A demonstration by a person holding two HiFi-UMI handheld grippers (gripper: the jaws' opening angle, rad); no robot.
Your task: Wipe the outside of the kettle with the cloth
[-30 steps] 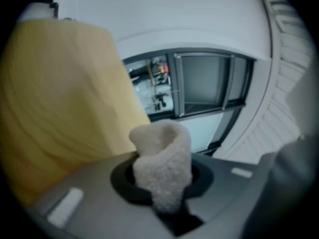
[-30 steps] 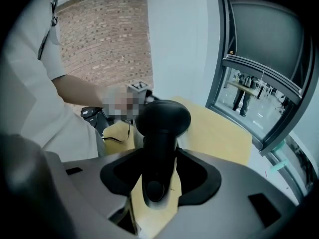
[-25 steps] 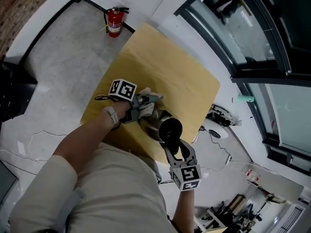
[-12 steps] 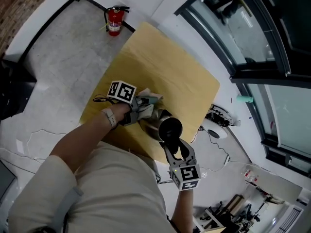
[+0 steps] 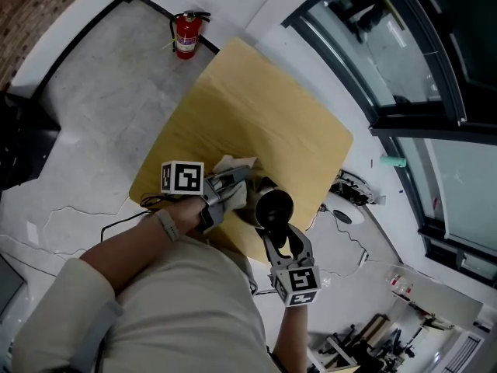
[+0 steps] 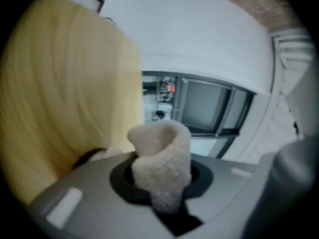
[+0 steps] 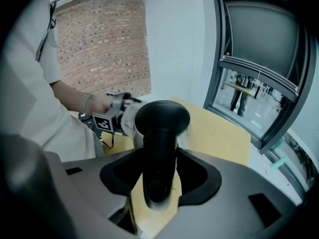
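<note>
While the right gripper clamps the black handle of the kettle and has not moved, the left gripper has drawn up and back from the kettle's side over the last second. Its jaws pinch the cloth, which stands free ahead of them, off the steel as far as its own view shows. That looks like one pass ended, with a fresh stroke to set up. The kettle stands close to the near edge of the table. Beyond it the top lies bare, so sweeps away from the body have room. A fire extinguisher stands far off.
</note>
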